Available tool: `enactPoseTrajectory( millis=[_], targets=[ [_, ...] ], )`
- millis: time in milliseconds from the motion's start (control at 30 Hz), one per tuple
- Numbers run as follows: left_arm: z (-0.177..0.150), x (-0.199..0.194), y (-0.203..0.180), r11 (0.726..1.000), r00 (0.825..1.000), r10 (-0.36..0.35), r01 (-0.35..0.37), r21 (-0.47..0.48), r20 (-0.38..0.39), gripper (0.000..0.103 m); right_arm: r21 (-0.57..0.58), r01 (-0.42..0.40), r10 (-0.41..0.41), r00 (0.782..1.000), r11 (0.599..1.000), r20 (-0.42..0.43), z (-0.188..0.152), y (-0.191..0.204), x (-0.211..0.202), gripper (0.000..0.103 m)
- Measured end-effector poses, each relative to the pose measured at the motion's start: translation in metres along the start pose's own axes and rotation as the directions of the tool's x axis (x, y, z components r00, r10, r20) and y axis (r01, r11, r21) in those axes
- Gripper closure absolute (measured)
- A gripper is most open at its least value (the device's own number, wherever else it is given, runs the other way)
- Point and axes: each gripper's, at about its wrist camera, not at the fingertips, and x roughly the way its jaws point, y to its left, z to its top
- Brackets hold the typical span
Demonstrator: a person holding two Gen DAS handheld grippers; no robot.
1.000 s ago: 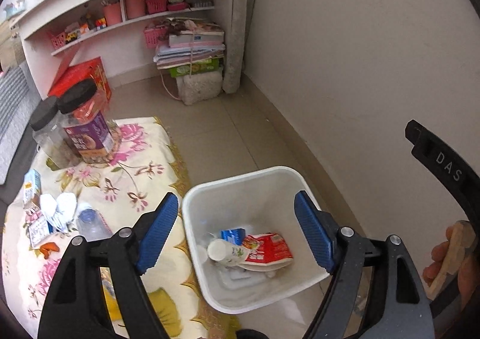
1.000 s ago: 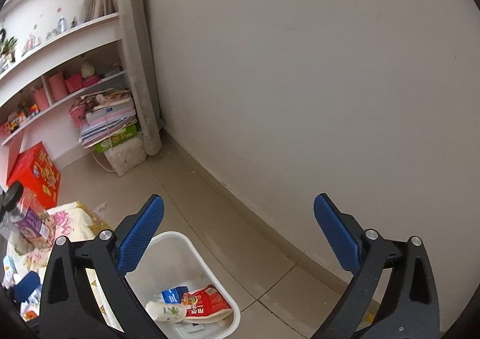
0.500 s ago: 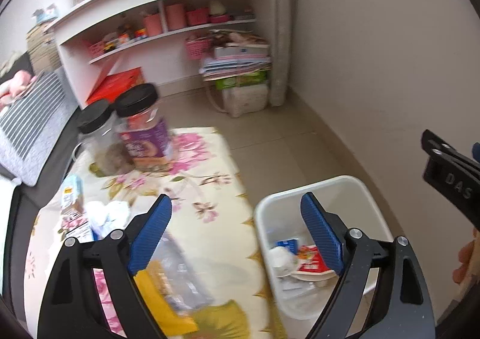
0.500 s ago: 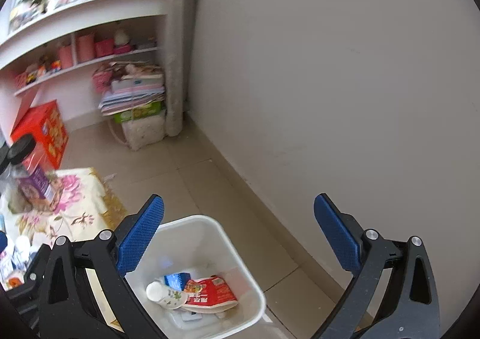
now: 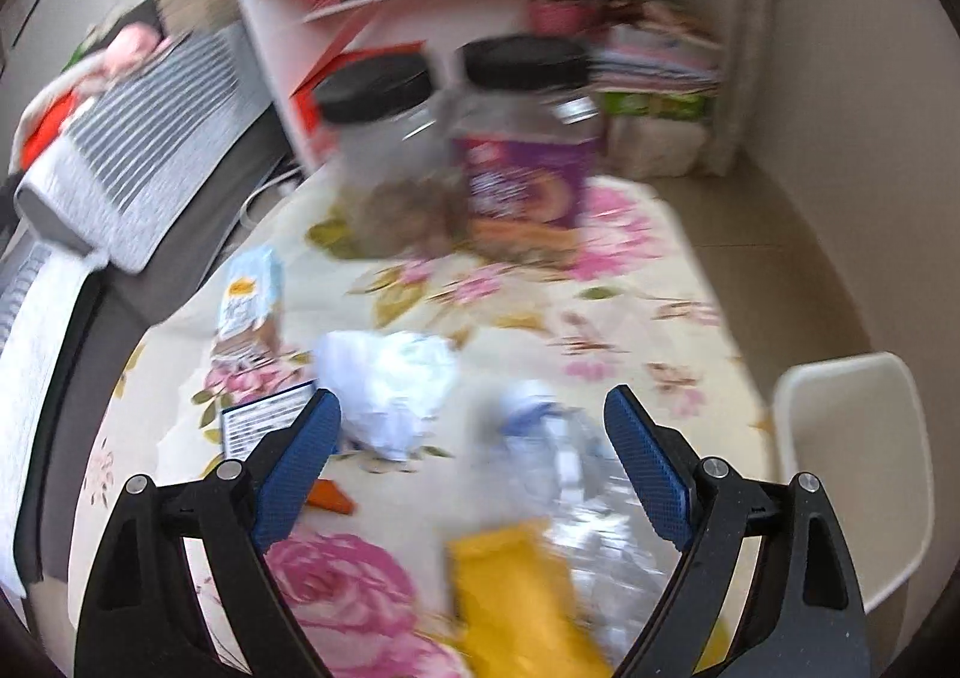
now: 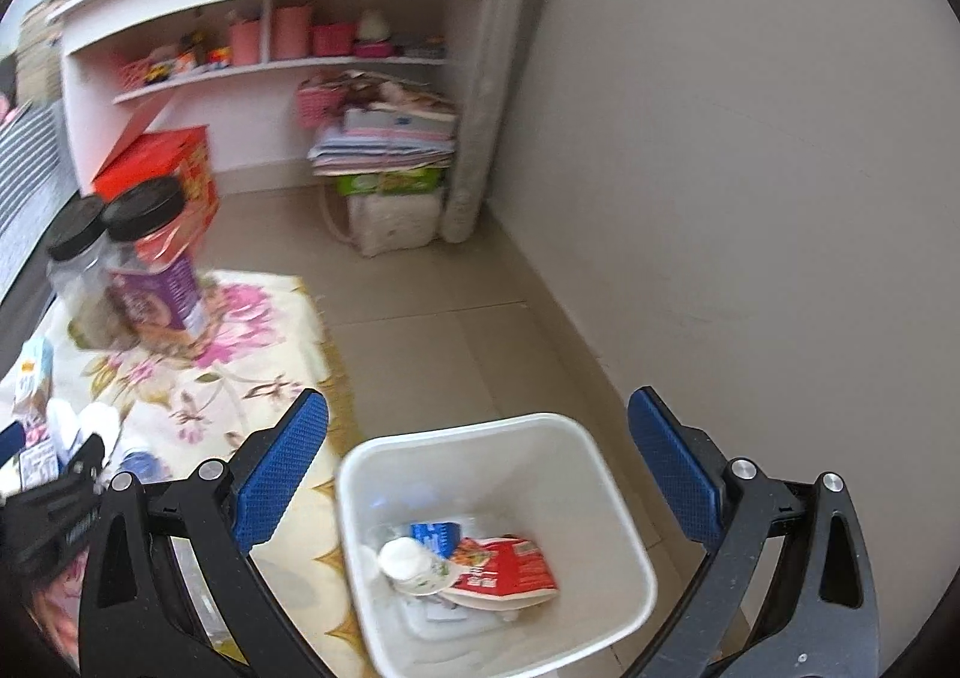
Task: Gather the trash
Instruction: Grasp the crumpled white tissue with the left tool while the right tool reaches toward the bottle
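Note:
My left gripper (image 5: 474, 456) is open and empty above the floral tablecloth (image 5: 630, 312). Under it lie a crumpled white paper (image 5: 390, 378), a crushed clear plastic bottle (image 5: 564, 474), a yellow wrapper (image 5: 516, 600), and a small printed carton (image 5: 267, 426). The white trash bin (image 5: 852, 456) stands at the right; in the right wrist view the bin (image 6: 624, 504) holds a red packet (image 6: 510, 564), a white cup (image 6: 408, 558) and a blue carton (image 6: 435, 537). My right gripper (image 6: 480, 462) is open and empty above the bin.
Two black-lidded jars (image 5: 456, 138) stand at the table's far side, with a small milk carton (image 5: 246, 300) to their left. A red box (image 6: 174, 168), stacked books (image 6: 384, 138) and white shelves (image 6: 270, 66) lie beyond. A wall (image 6: 750, 138) runs along the right.
My left gripper has swung left from over the bin to over the table's trash; its view is blurred by motion. My right gripper has tilted down over the bin.

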Motion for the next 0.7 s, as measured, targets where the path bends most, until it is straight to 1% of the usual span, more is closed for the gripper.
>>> enactPoseTrajectory(
  millis=[133,267,300,367,400,433,467,533,567,633,700],
  targets=[
    [0.004,0.035,0.033,0.997,0.997,0.023,-0.028,-0.071,-0.07,0.016,-0.069,-0.045,0.042,0.999,0.997,-0.035,-0.001,0.033,0.009,0.007],
    [0.009,0.07,0.053,0.993,0.991,-0.019,0.003,-0.122,-0.133,0.016,-0.12,-0.112,0.102,0.991,0.986,-0.092,-0.007,0.059,0.018,0.007],
    [0.01,0.076,0.056,0.991,0.989,-0.027,0.008,-0.132,-0.143,0.018,-0.13,-0.139,0.125,0.986,0.982,-0.107,-0.009,0.065,0.02,0.007],
    [0.011,0.087,0.06,0.989,0.984,-0.056,0.031,-0.148,-0.168,0.029,-0.15,-0.21,0.188,0.971,0.966,-0.15,-0.013,0.075,0.025,0.007],
    [0.011,0.093,0.061,0.988,0.981,-0.07,0.043,-0.15,-0.183,0.033,-0.156,-0.241,0.214,0.962,0.958,-0.172,-0.016,0.08,0.027,0.007],
    [0.011,0.096,0.062,0.989,0.98,-0.066,0.039,-0.144,-0.187,0.04,-0.161,-0.271,0.238,0.951,0.949,-0.197,-0.019,0.086,0.03,0.007],
    [0.011,0.097,0.062,0.99,0.981,-0.056,0.032,-0.135,-0.183,0.045,-0.164,-0.314,0.273,0.934,0.935,-0.231,-0.024,0.093,0.033,0.007],
    [0.01,0.097,0.066,0.991,0.982,-0.07,0.049,-0.126,-0.175,0.049,-0.162,-0.375,0.321,0.903,0.913,-0.285,-0.029,0.103,0.039,0.007],
    [0.01,0.096,0.069,0.991,0.982,-0.077,0.056,-0.123,-0.17,0.055,-0.158,-0.411,0.349,0.883,0.898,-0.313,-0.033,0.11,0.043,0.007],
    [0.011,0.093,0.074,0.99,0.982,-0.093,0.074,-0.12,-0.163,0.056,-0.159,-0.456,0.379,0.853,0.876,-0.359,-0.039,0.123,0.049,0.007],
    [0.012,0.084,0.081,0.989,0.985,-0.105,0.089,-0.114,-0.14,0.056,-0.164,-0.498,0.402,0.821,0.851,-0.406,-0.047,0.137,0.054,0.007]
  ],
)
